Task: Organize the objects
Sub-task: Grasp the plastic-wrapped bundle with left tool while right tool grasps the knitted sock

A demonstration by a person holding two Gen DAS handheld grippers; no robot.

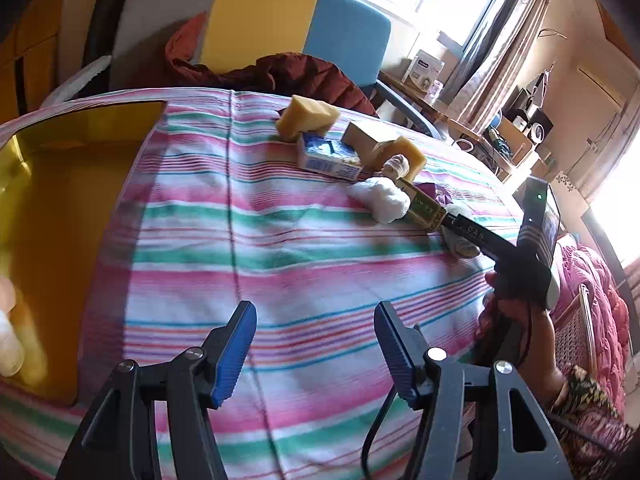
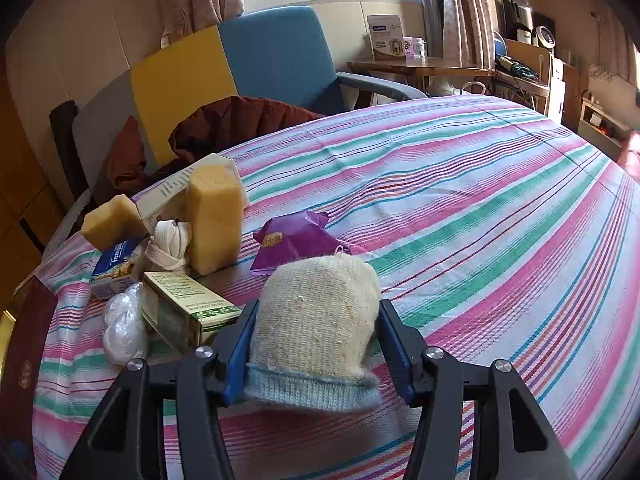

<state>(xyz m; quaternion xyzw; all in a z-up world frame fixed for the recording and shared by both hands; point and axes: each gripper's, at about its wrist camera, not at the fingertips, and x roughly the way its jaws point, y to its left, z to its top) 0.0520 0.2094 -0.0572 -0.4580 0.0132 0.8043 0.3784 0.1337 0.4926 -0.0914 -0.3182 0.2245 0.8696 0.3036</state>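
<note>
The right gripper (image 2: 316,350) pinched a woolly sock (image 2: 316,324). The left gripper (image 1: 316,352) stood spread over the striped cloth (image 1: 304,248), with a yellow box (image 1: 60,216), maybe open, at nine o'clock.

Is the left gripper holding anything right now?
No: in the left wrist view the left gripper stands open over the striped cloth with nothing between its blue pads.

Left claw (image 1: 316,354) agape — right claw (image 2: 316,354) clamped.
</note>
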